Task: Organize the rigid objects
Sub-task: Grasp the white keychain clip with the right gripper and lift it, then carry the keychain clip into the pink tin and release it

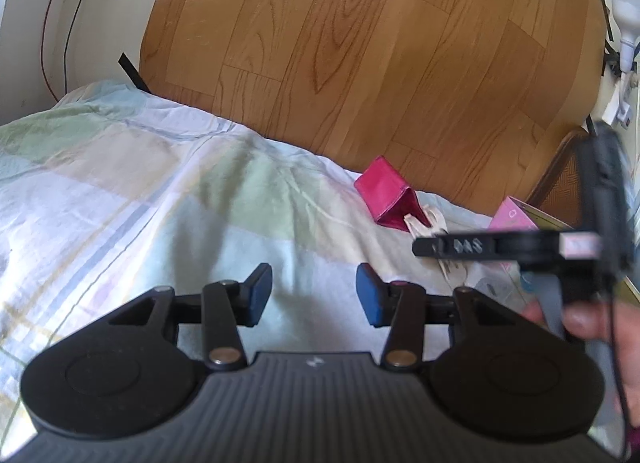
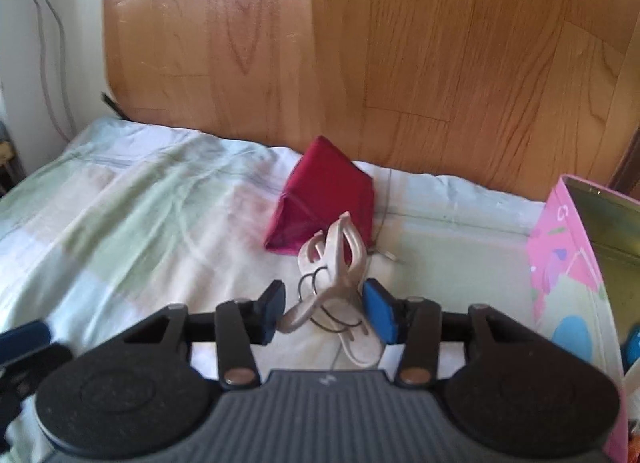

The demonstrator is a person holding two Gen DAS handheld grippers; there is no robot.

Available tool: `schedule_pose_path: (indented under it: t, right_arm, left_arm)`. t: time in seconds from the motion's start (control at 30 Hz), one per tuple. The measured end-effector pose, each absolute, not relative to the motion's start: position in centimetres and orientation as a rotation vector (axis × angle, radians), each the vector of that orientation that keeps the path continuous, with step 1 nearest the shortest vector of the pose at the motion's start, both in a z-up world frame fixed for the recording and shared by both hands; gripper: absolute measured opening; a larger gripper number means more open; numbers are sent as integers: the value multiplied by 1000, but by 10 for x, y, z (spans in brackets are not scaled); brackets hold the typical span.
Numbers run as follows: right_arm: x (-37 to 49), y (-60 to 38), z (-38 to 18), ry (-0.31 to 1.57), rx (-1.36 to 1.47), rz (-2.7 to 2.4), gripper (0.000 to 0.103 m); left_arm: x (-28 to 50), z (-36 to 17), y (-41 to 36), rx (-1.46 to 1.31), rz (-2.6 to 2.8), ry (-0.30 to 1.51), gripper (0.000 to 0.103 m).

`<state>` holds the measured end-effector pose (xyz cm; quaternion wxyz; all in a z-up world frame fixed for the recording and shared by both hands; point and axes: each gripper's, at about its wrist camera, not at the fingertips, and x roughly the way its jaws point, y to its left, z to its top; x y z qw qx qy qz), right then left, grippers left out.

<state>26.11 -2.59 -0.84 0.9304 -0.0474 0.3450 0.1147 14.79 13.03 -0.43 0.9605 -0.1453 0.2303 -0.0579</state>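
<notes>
Right wrist: two white clothespins (image 2: 336, 287), one red pouch (image 2: 324, 199).

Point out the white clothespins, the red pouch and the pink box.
white clothespins (image 2: 340, 263), right wrist view, upper body.
red pouch (image 2: 324, 191), right wrist view, sloping face.
pink box (image 2: 560, 263), right wrist view, outer wall.

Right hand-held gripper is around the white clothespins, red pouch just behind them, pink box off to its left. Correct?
Not quite: the pink box sits to the right, as the right wrist view shows. The right hand-held gripper is around the white clothespins, with the red pouch just behind.
</notes>
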Motion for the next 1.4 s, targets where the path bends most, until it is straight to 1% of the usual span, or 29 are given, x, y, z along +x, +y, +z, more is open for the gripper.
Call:
schedule_pose_path:
  t: [0.03, 0.07, 0.13, 0.27, 0.3, 0.47, 0.53, 0.6, 0.63, 0.67, 0.7, 0.73, 0.77, 0.93, 1.03, 1.1, 1.17, 1.2, 1.27, 1.3, 1.33, 1.37, 1.4]
  right_arm:
    - [250, -26, -8, 708, -113, 268, 42]
    - [239, -26, -9, 714, -121, 306, 37]
    - [208, -25, -9, 684, -182, 366, 37]
    - [119, -45, -13, 600, -338, 447, 36]
    - [98, -52, -13, 575, -376, 442, 36]
    - [5, -95, -28, 419, -666, 257, 36]
    - [-17, -116, -36, 404, -735, 141, 36]
    - [-27, -138, -41, 425, -739, 59, 36]
    - [-31, -148, -43, 442, -719, 30, 36]
    - [-34, -157, -44, 461, -680, 16, 42]
    - [-38, -165, -43, 460, -633, 9, 44]
    - [-42, -171, -40, 459, -577, 9, 52]
    - [-44, -176, -36, 462, -522, 19, 57]
    - [-56, -219, -17, 487, -108, 176, 58]
    - [-63, -241, -15, 498, 42, 229, 58]
    - [-73, -253, -17, 500, 90, 227, 58]
    - [-75, -259, -17, 500, 115, 234, 56]
    - [-76, -257, -19, 499, 121, 244, 53]
    - [-76, -253, -19, 501, 117, 273, 41]
    - [-76, -251, -20, 502, 109, 277, 39]
    - [-77, -247, -21, 504, 102, 272, 35]
    - [-75, -245, -23, 508, 94, 264, 28]
    - [-73, -242, -25, 514, 87, 252, 22]
  left_arm:
    - [148, -5, 132, -299, -119, 467, 49]
    - [147, -5, 132, -305, -124, 466, 49]
    - [147, -4, 135, -317, -136, 461, 49]
    - [146, -4, 131, -303, -171, 458, 49]
    - [144, -4, 128, -289, -180, 455, 51]
    - [136, -1, 106, -166, -234, 453, 52]
    - [131, 0, 93, -129, -262, 465, 52]
    - [124, 2, 76, -124, -325, 487, 52]
    - [119, 3, 65, -127, -361, 495, 52]
    - [114, 4, 53, -130, -403, 505, 52]
    - [108, 6, 38, -129, -458, 519, 52]
    - [102, 8, 25, -124, -502, 530, 52]
    - [96, 10, 9, -115, -552, 543, 52]
    - [72, 18, -50, -80, -748, 632, 52]
    - [71, 15, -70, -90, -794, 712, 52]
    - [75, 11, -78, -132, -822, 780, 51]
    - [76, 8, -87, -156, -845, 816, 50]
    - [75, 6, -91, -156, -846, 825, 50]
    - [75, 3, -100, -146, -846, 840, 50]
    - [74, 2, -102, -146, -844, 847, 48]
    - [75, 0, -106, -148, -845, 859, 44]
    - [76, -1, -109, -152, -847, 871, 42]
    - [77, -3, -110, -156, -850, 881, 36]
